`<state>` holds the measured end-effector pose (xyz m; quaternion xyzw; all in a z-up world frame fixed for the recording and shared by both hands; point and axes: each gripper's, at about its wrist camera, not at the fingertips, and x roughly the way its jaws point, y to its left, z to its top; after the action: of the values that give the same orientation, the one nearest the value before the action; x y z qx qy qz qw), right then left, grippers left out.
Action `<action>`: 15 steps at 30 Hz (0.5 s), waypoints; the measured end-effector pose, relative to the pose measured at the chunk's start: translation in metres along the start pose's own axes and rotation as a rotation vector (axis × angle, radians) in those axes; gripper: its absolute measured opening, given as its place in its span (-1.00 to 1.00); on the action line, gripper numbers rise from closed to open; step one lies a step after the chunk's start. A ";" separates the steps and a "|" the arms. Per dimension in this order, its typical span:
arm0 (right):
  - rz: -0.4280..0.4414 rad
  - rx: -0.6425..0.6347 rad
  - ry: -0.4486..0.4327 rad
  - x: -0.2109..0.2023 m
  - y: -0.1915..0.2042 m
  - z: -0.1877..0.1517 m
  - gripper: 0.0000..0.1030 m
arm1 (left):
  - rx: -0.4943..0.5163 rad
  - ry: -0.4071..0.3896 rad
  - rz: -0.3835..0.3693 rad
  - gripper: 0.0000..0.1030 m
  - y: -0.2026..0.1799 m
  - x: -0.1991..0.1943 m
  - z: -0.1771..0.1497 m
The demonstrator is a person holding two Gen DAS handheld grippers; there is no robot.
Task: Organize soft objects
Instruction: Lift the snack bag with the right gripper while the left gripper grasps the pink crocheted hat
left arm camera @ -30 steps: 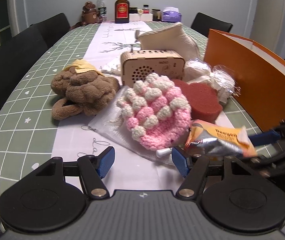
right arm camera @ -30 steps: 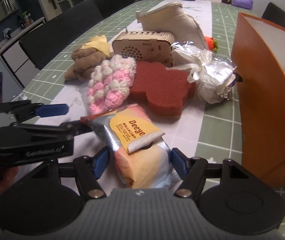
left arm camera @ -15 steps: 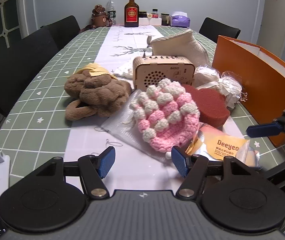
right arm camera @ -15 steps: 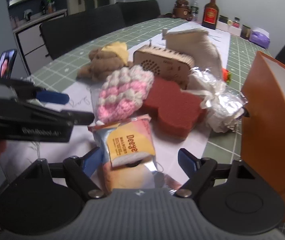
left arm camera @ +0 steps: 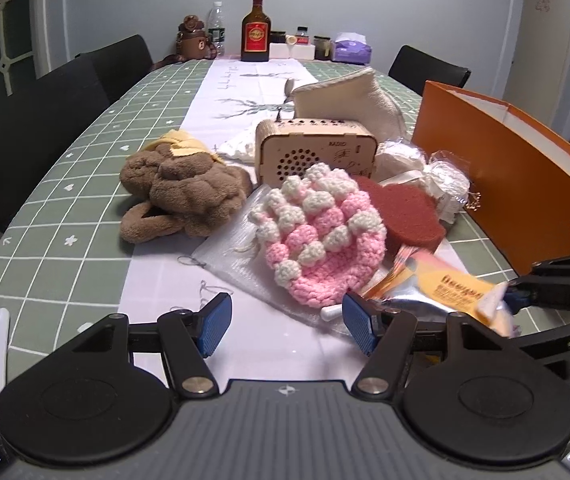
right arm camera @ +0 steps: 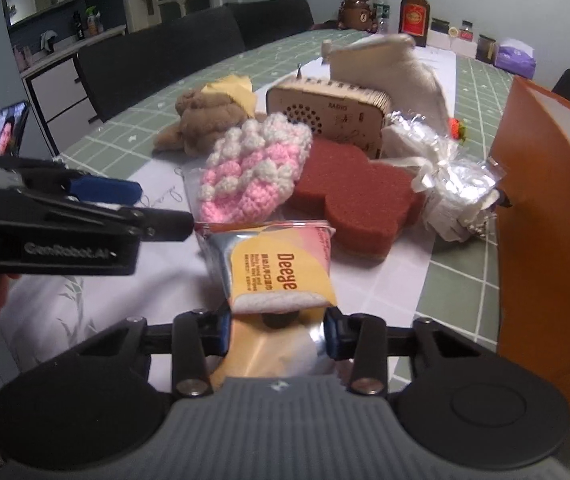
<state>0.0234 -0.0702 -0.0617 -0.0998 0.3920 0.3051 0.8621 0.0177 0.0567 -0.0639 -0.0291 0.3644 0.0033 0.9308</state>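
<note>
A yellow-and-silver wipes pack [right arm camera: 281,280] sits between the pads of my right gripper [right arm camera: 277,330]; the jaws are closing and both pads touch its sides. From the left wrist view the same pack [left arm camera: 445,288] shows at the lower right, with my right gripper [left arm camera: 521,300] behind it. My left gripper [left arm camera: 285,320] is open over the white runner, nothing between its fingers, just in front of the pink-and-white crochet hat [left arm camera: 317,240]. A brown plush [left arm camera: 181,196], a red sponge [left arm camera: 401,216] and a cellophane-wrapped white bundle [left arm camera: 441,184] lie around the hat.
An orange box [left arm camera: 517,184] stands open at the right table edge. Behind the pile are a wooden radio [left arm camera: 317,152] and a cream pouch [left arm camera: 345,96]. Bottles and jars [left arm camera: 256,28] line the far end. Black chairs [left arm camera: 29,128] flank the table. A phone [right arm camera: 9,128] is at far left.
The right jaws spread wide half a second ago and have now narrowed onto the wipes pack. The left gripper stays open and has barely moved.
</note>
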 end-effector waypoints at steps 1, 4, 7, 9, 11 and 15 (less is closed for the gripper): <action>-0.006 -0.008 -0.017 -0.007 0.001 0.001 -0.21 | 0.003 -0.005 -0.004 0.46 0.000 0.000 0.001; -0.046 -0.016 -0.076 -0.027 -0.001 0.006 -0.21 | 0.005 -0.023 -0.013 0.46 -0.001 0.000 0.006; -0.141 -0.009 -0.126 -0.035 -0.009 0.016 -0.21 | 0.018 -0.051 -0.026 0.47 -0.006 0.002 0.014; -0.204 -0.004 -0.128 -0.028 -0.016 0.021 -0.21 | 0.042 -0.081 -0.040 0.47 -0.012 0.004 0.018; -0.202 0.029 -0.119 -0.018 -0.027 0.025 -0.21 | 0.079 -0.098 -0.044 0.50 -0.022 0.008 0.022; -0.208 0.066 -0.106 -0.005 -0.036 0.026 -0.21 | 0.149 -0.097 -0.021 0.52 -0.040 0.024 0.024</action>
<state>0.0591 -0.0904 -0.0430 -0.0951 0.3431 0.2056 0.9116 0.0527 0.0182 -0.0602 0.0368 0.3180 -0.0321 0.9468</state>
